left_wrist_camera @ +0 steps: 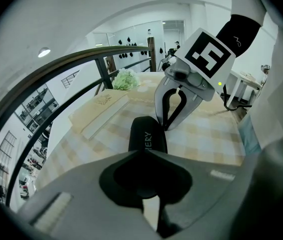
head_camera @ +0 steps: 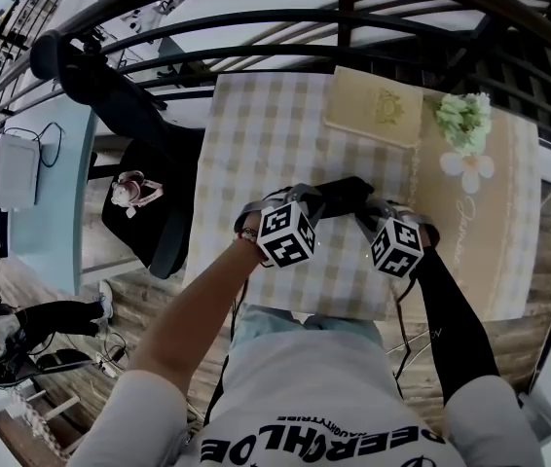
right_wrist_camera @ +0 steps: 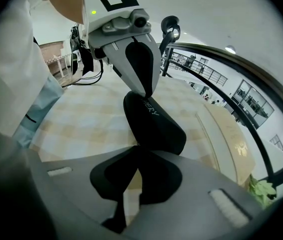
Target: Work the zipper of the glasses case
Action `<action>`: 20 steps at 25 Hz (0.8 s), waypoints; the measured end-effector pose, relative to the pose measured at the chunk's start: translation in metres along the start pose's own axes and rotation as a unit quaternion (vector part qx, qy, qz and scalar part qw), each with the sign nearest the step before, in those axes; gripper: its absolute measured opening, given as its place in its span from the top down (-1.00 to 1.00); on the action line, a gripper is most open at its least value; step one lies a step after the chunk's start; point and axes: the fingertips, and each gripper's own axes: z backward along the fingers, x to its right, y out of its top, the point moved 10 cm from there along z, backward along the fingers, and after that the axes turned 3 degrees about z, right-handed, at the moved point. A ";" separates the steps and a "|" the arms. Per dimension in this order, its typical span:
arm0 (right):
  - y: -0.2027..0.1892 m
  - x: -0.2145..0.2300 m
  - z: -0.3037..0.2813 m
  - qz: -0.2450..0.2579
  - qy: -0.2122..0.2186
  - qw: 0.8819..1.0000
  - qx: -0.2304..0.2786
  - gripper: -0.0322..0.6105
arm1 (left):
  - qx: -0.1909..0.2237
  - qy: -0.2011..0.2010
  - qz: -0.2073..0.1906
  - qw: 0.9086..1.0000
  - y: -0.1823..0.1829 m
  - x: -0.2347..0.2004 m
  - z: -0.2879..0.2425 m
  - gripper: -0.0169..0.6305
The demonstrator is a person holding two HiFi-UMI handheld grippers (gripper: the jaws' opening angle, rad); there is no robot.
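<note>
**Q:** Where is the glasses case [head_camera: 346, 193]?
**A:** It is over the tabletop [head_camera: 256, 134], close to the middle of the near edge, between the 2 tongs. It is black, with pale lettering along 1 side. Whether it rests on the checked cloth or is held clear of it cannot be determined.

**Q:** What is the state of the left tongs [head_camera: 310, 197]?
**A:** Closed. In the left gripper view the left tongs [left_wrist_camera: 146, 160] clamp 1 end of the glasses case [left_wrist_camera: 147, 136]. The 2 jaws meet around it, with only a thin slit below. In the right gripper view the dark pads of the left tongs [right_wrist_camera: 140, 84] sit on the far end of the glasses case [right_wrist_camera: 156, 126].

**Q:** What is the state of the right tongs [head_camera: 369, 210]?
**A:** Also closed. In their own view the right tongs [right_wrist_camera: 137, 156] pinch the nearest corner of the glasses case. In the left gripper view the jaw tips of the right tongs [left_wrist_camera: 167, 125] converge at the side of the glasses case and touch it. The zipper pull is too small to identify.

**Q:** What else is on the tabletop?
**A:** A flat beige box [head_camera: 375, 105] lies at the far edge, well apart from the glasses case. A green bunch of flowers [head_camera: 464, 120] sits toward the far right corner.
</note>
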 end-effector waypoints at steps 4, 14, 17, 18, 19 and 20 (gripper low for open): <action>-0.002 0.004 0.003 -0.002 -0.005 1.000 -0.001 0.80 | -0.007 0.001 0.013 1.000 0.002 -0.002 0.002 0.94; -0.017 0.043 0.015 -0.039 -0.070 0.997 -0.012 0.80 | -0.034 -0.032 0.038 0.998 0.014 0.006 -0.001 0.92; -0.020 0.057 0.013 -0.062 -0.089 0.994 -0.020 0.80 | -0.029 -0.038 0.034 0.998 0.024 0.013 -0.007 0.92; -0.021 0.059 0.012 -0.067 -0.091 0.993 -0.020 0.80 | -0.026 -0.038 0.031 0.998 0.027 0.015 -0.008 0.92; -0.021 0.059 0.011 -0.070 -0.090 0.993 -0.020 0.80 | -0.021 -0.033 0.027 0.999 0.030 0.015 -0.008 0.92; -0.021 0.060 0.011 -0.072 -0.089 0.993 -0.018 0.80 | -0.016 -0.025 0.025 0.999 0.032 0.015 -0.007 0.92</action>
